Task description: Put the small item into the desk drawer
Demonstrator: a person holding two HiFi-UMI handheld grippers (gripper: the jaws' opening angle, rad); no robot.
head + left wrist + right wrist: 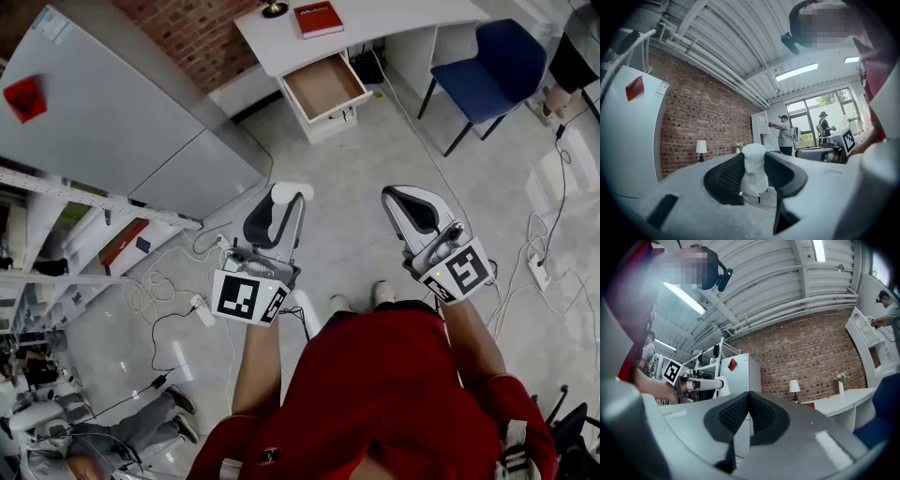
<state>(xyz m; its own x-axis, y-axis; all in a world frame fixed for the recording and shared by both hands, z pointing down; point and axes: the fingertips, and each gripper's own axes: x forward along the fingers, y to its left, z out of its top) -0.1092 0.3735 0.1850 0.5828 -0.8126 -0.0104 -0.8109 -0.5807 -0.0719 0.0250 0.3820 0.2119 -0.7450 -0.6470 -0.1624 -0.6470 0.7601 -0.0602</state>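
Note:
A small white item [293,191] sits pinched between the tips of my left gripper [283,201], held up in the air over the floor. In the left gripper view the white item [753,171] stands upright, and the black pads of the left gripper [754,157] press on both its sides. My right gripper [399,195] hovers beside it at the right, shut with nothing in it; in its own view the right gripper [749,398] shows its pads meeting. The desk drawer [323,86] is pulled open and looks empty, far ahead under the white desk [375,21].
A red book [318,18] lies on the desk. A blue chair [490,62] stands at the right of it. A big grey cabinet [112,122] and shelves [56,244] fill the left. Cables and power strips [202,307] lie on the pale floor. Other people stand further off in the room.

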